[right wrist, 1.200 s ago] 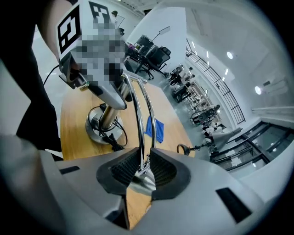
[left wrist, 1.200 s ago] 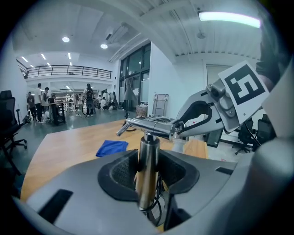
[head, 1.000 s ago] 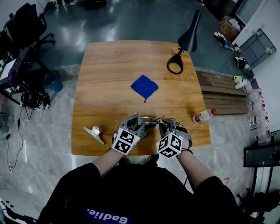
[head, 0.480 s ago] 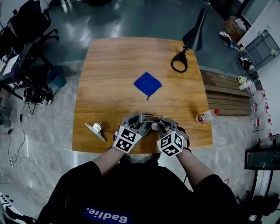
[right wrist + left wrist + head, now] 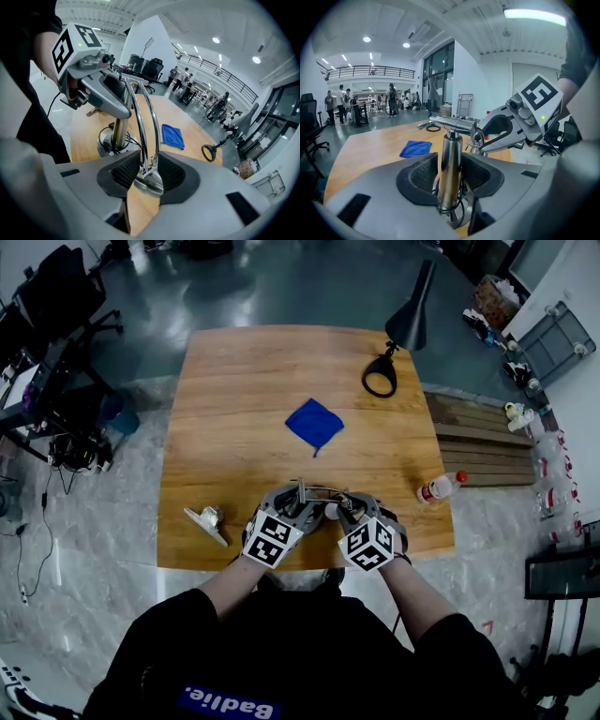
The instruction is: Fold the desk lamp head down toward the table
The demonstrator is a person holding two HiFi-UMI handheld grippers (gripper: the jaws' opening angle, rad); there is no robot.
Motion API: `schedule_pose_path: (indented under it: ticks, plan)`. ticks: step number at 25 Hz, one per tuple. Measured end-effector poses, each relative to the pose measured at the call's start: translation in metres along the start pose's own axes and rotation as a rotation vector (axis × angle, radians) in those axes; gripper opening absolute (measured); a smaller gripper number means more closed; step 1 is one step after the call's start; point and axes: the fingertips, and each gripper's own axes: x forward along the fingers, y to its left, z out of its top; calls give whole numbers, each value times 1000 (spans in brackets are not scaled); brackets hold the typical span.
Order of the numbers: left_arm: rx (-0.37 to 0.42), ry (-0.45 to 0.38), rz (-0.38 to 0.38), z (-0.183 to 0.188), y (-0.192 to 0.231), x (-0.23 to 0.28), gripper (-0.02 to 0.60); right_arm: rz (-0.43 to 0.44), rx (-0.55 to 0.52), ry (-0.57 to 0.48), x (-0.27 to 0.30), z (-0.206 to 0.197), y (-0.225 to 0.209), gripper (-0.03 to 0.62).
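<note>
Left gripper view puts 1 chrome desk lamp [image 5: 451,154] nearest. The left claw [image 5: 451,174] is clenched on its upright post, with both pads against the metal. In the right gripper view the right claw [image 5: 149,174] is opening, with the lamp head [image 5: 150,183] and 2 thin chrome rods between its pads, which touch them on either side. The lamp's round base [image 5: 108,143] stands on the worktop [image 5: 234,381] close to the front edge, with a black cable coiled on it. Each of the 2 claws carries 1 cube of black-and-white square markers. The person's black top [image 5: 281,652] bears white lettering, upside down to the head view; it begins "Bad", and the rest cannot be read for sure.

Beside the claws lie 1 small metal object [image 5: 204,521] at the left and 1 red-capped bottle [image 5: 437,487] at the right edge, its label too small to read. Further out, 1 blue cloth [image 5: 313,424] lies mid-worktop. At the far right corner stands 1 black lamp [image 5: 409,320] on a ring base.
</note>
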Motion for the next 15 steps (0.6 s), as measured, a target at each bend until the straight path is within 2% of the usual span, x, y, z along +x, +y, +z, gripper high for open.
schedule_pose_path:
  ticks: [2,7,11,15]
  plan:
    - [-4,-19,-3,1,2,-10,153,-26,17,1,-6,1,-4,123]
    - [-73,-113,9,11,9,-44,156,-81,112,-50,-40,7,-10,137]
    - [-112,-170,29,19,-8,-74,156,-54,194,-148,-70,14,10,137]
    - [-103,-222,47,37,-55,-99,156,-6,255,-258,-104,12,31,137]
